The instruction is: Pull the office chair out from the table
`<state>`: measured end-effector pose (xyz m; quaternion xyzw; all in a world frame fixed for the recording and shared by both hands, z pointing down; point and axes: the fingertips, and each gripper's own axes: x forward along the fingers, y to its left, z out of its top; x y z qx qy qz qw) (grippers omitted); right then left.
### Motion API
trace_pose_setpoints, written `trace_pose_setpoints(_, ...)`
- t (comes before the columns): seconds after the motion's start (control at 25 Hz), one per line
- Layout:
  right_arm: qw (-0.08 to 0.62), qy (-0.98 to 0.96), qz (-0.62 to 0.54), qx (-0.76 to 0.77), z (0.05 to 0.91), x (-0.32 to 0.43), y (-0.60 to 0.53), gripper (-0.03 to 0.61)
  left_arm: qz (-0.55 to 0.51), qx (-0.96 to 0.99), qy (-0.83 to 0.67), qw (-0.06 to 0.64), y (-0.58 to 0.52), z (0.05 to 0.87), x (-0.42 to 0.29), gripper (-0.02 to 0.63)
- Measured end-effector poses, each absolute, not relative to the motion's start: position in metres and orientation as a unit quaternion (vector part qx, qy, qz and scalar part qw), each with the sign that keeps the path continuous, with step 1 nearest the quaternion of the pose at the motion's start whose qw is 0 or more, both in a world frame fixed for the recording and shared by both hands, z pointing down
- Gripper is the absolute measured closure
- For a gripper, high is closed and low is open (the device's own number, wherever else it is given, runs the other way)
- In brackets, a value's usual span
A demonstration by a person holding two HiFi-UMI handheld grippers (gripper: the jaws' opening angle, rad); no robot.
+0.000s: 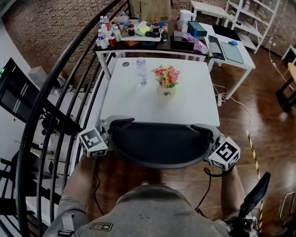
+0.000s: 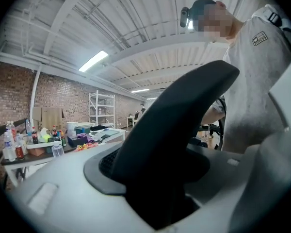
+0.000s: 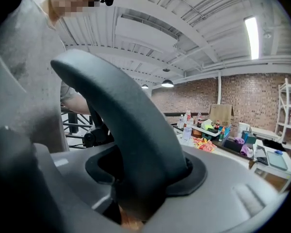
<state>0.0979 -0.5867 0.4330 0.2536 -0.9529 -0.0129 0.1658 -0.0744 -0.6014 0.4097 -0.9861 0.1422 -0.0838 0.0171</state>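
The office chair's black curved backrest (image 1: 160,144) sits pushed in against the near edge of the white table (image 1: 187,107), just in front of me. My left gripper (image 1: 108,128) clamps the backrest's left end and my right gripper (image 1: 209,135) clamps its right end. In the left gripper view the dark backrest edge (image 2: 174,125) fills the gap of the left gripper (image 2: 153,181), with the grey jaws pressed on both sides. The right gripper view shows the same: the backrest (image 3: 126,125) wedged inside the right gripper (image 3: 136,181). The seat and base are hidden below.
A water bottle (image 1: 141,72) and a small flower pot (image 1: 166,79) stand on the white table. A black stair railing (image 1: 54,107) runs close along the left. Behind is a cluttered table with bottles and a cardboard box (image 1: 151,5). Wooden floor with striped tape (image 1: 253,152) lies to the right.
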Motion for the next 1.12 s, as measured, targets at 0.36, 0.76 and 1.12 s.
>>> trace_pose_setpoints(0.36, 0.174, -0.957, -0.008, 0.230, 0.423, 0.101, -0.563, 0.378, -0.090, -0.991, 0.095, 0.017, -0.573, 0.404, -0.073, 0.408)
trace_pose_setpoints(0.76, 0.175, -0.961, 0.010, 0.216, 0.414, 0.110, -0.519, 0.402, -0.101, -0.991, 0.085, 0.000, -0.533, 0.391, -0.063, 0.420)
trace_pose_setpoints(1.12, 0.180, -0.959, 0.016, 0.220, 0.418, 0.093, -0.486, 0.400, -0.103, -0.993, 0.063, 0.000, -0.500, 0.398, -0.079, 0.433)
